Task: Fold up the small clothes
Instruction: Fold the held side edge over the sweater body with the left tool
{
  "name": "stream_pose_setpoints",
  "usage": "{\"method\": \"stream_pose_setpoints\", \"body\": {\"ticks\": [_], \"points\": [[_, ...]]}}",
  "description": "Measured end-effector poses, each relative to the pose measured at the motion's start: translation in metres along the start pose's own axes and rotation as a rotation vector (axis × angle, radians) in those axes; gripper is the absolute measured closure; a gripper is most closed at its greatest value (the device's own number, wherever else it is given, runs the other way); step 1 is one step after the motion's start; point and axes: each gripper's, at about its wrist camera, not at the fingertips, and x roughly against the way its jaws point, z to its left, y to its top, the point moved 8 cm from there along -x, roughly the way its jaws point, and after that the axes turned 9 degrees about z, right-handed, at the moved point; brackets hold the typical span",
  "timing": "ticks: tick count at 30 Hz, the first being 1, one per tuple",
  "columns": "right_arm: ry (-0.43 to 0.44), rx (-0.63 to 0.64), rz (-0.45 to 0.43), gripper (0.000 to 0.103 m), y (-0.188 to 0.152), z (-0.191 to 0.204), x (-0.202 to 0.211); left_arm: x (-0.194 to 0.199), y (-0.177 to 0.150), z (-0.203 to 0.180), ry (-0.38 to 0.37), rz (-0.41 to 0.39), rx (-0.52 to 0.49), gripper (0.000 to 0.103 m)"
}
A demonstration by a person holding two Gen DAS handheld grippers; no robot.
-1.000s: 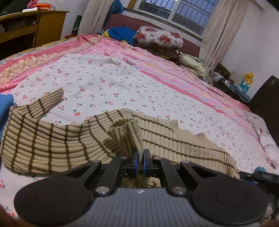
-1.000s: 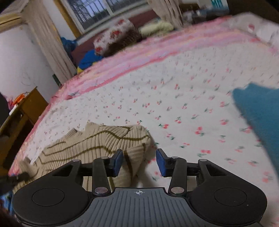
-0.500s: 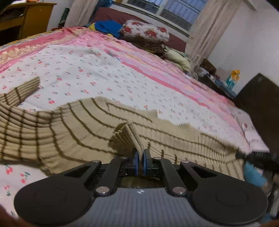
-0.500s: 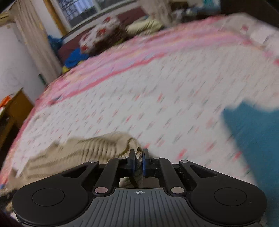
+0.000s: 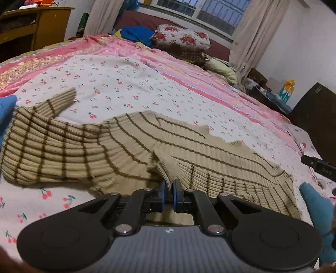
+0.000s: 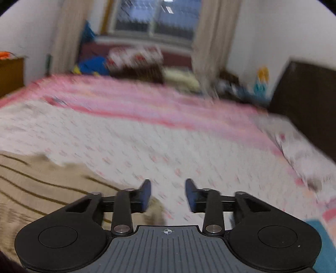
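The striped beige sweater (image 5: 147,151) lies spread on the cherry-print bedspread (image 5: 130,84). The left gripper (image 5: 168,187) pinches its cuff; the right gripper (image 6: 168,194), jaws just opened, holds nothing. Lay the cuff flat before letting go.

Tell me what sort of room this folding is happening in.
Most likely a home bedroom. The striped sweater lies on a bed with a cherry-print sheet, a floral pillow sits at the far end, and a curtained window is behind it.
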Motion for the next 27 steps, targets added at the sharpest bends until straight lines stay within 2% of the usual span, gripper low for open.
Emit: {"method": "stream_pose_setpoints", "body": {"ticks": [3, 5, 6, 7, 10, 11, 14, 18, 21, 24, 27], "points": [[0.111, 0.09, -0.034, 0.066, -0.001, 0.046, 0.02, -0.003, 0.006, 0.003, -0.007, -0.009, 0.004, 0.089], [0.305, 0.136, -0.005, 0.066, -0.01, 0.087, 0.028, -0.001, 0.008, 0.006, -0.011, -0.018, 0.015, 0.089], [0.38, 0.152, 0.024, 0.066, -0.017, 0.105, 0.03, 0.004, 0.009, 0.01, -0.01, -0.026, 0.014, 0.089], [0.418, 0.181, 0.046, 0.066, -0.023, 0.119, 0.032, 0.01, 0.011, 0.016, 0.001, -0.036, 0.012, 0.089], [0.455, 0.278, 0.06, 0.066, -0.042, 0.155, 0.031, 0.037, 0.009, 0.042, 0.044, -0.061, 0.017, 0.089], [0.464, 0.293, 0.094, 0.066, -0.048, 0.164, 0.025, 0.048, 0.007, 0.053, 0.065, -0.072, 0.027, 0.089], [0.476, 0.276, 0.156, 0.066, -0.059, 0.176, 0.013, 0.074, 0.004, 0.09, 0.113, -0.099, 0.11, 0.089], [0.488, 0.28, 0.154, 0.066, -0.065, 0.183, 0.022, 0.09, 0.005, 0.122, 0.179, -0.13, 0.178, 0.089], [0.493, 0.275, 0.141, 0.066, -0.065, 0.184, 0.03, 0.09, 0.004, 0.139, 0.151, -0.119, 0.271, 0.089], [0.502, 0.248, 0.136, 0.066, -0.063, 0.187, 0.034, 0.075, -0.01, 0.143, 0.138, -0.066, 0.322, 0.089], [0.511, 0.242, 0.137, 0.066, -0.062, 0.189, 0.036, 0.058, -0.023, 0.15, 0.1, -0.048, 0.44, 0.084]]}}
